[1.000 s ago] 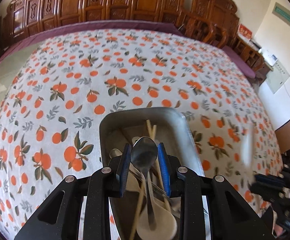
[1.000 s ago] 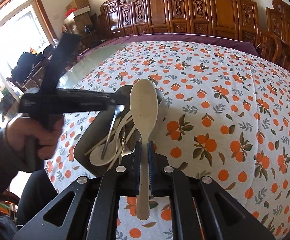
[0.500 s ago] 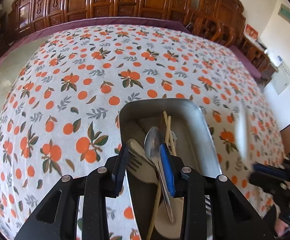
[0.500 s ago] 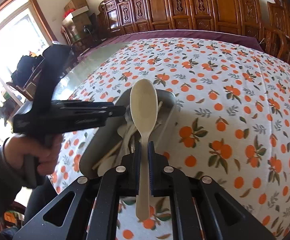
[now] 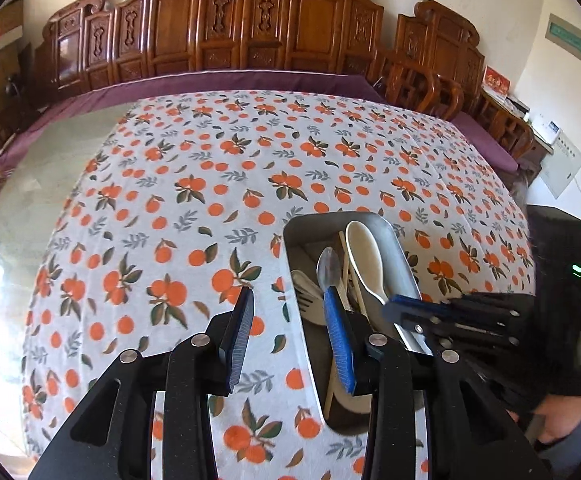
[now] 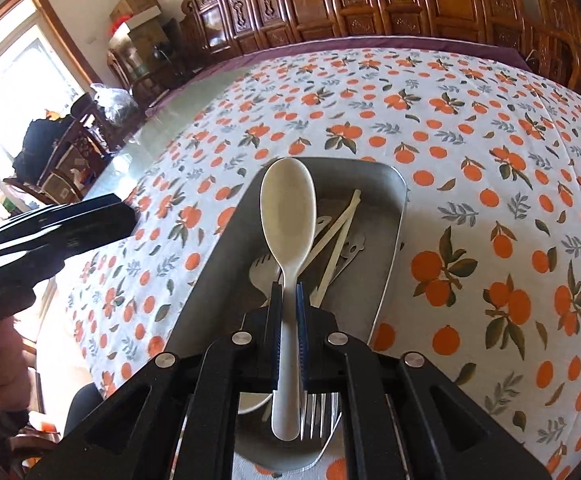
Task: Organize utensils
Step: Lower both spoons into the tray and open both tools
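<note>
Lighting: bright daylight from window, overexposed. Glare on bare tabletop beside it. Fisheye bending, dark vignette at edges. Focus sharp.

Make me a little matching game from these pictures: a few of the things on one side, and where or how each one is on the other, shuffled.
Things:
1. cream plastic rice spoon
2. shiny metal spoon
3. left claw
4. grey rectangular metal tray

States:
A. wide open, holding nothing
B. resting on the orange-print tablecloth
C. pinched by its handle in the right claw
D. lying loose among the utensils

Pairs: 1-C, 2-D, 3-A, 4-B
</note>
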A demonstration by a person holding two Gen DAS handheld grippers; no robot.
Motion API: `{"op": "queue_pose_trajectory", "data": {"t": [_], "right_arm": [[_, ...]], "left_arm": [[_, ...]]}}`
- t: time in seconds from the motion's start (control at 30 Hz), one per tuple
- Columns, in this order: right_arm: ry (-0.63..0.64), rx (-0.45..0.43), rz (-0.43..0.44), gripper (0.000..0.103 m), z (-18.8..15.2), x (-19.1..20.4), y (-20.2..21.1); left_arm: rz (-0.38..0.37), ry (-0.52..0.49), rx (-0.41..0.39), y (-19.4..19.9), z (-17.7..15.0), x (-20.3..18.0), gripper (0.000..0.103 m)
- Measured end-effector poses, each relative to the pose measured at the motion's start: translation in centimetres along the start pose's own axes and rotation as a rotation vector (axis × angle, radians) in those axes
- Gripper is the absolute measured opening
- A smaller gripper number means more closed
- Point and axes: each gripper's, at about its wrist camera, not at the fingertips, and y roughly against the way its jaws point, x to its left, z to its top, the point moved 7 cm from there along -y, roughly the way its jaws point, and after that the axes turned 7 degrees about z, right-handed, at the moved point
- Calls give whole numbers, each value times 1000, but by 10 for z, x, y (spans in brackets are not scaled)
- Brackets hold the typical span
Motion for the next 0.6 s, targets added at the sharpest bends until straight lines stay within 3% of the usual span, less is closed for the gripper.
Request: {"op": "queue_pose_trajectory", "data": {"t": [0.33, 0.47, 0.6], "right_arm": [[22, 4, -44, 12, 5, -4, -10], [26, -18, -47, 12, 4, -2, 3], [60, -56, -60, 12, 0, 3, 27]], "left_arm": [[22, -3, -24, 20, -9, 9, 38], [24, -2, -32, 29, -13, 7, 39], [28, -7, -47, 39, -17, 2, 47]]}}
